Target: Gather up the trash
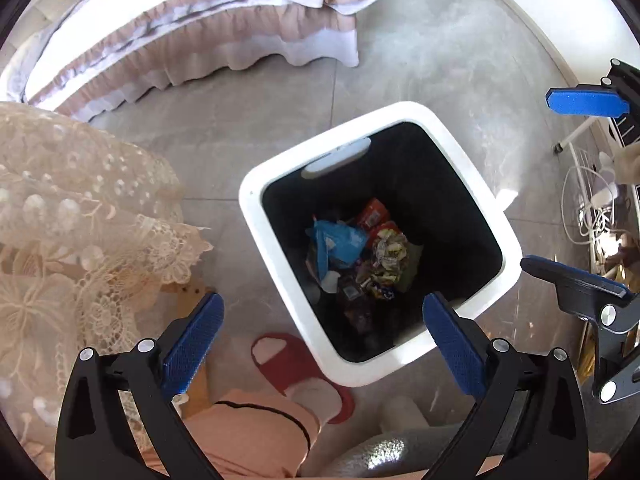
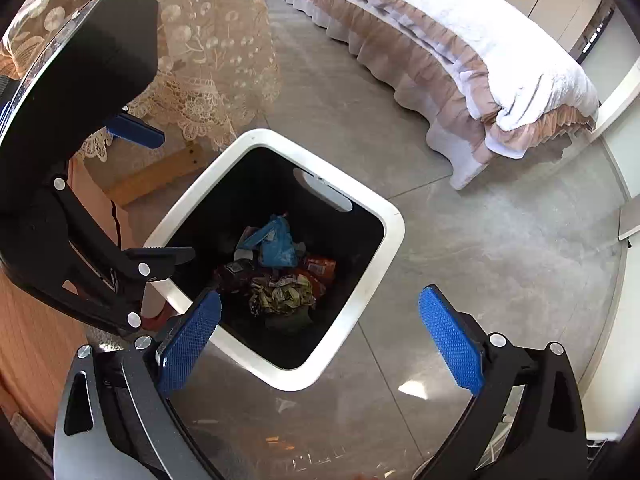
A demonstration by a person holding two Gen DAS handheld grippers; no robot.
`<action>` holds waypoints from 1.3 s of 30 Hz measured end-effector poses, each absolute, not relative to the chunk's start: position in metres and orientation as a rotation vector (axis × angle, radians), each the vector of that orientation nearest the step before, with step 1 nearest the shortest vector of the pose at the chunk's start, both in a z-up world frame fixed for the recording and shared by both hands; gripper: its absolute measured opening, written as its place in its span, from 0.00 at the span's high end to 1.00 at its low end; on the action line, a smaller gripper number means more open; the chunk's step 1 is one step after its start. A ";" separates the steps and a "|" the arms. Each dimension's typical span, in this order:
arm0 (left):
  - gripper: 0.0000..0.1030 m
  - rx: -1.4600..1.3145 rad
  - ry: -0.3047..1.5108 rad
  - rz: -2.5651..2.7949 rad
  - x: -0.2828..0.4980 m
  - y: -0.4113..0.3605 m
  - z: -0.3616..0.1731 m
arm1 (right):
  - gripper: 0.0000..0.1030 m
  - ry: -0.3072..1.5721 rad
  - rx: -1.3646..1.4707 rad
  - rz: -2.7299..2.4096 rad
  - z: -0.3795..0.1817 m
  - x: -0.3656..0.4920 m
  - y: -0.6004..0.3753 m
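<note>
Crumpled trash [image 1: 360, 256] in square white bin [image 1: 404, 114], both tools [image 1: 322, 324] [image 2: 320, 322] wide, empty

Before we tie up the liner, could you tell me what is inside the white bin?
In the white bin: a blue plastic bag, an orange packet and crumpled wrappers. Anything beneath them is covered.

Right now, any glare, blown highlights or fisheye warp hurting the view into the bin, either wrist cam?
Left wrist: bedspread blown out to white, sun patch on the floor by the bin, bed edge bowed by the lens. Right wrist: bed top overexposed, glare patch on the floor. Both: bin walls near black, yet the trash at the bottom reads sharp.
</note>
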State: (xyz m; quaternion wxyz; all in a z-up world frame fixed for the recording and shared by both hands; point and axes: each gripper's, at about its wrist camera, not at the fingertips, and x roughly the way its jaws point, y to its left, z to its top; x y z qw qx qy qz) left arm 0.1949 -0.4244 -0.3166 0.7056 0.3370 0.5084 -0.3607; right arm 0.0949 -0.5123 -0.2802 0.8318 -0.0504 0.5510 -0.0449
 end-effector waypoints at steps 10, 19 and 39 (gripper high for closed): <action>0.05 0.477 0.912 -0.623 0.194 -0.359 -0.212 | 0.04 0.891 -0.097 -0.212 -0.192 0.092 -0.479; 0.05 0.194 0.777 -0.357 0.198 -0.255 -0.147 | 0.04 0.589 -0.115 -0.379 -0.136 0.082 -0.409; 0.05 -0.138 0.470 0.148 0.132 -0.037 -0.067 | 0.04 0.337 -0.007 -0.114 -0.049 0.101 -0.239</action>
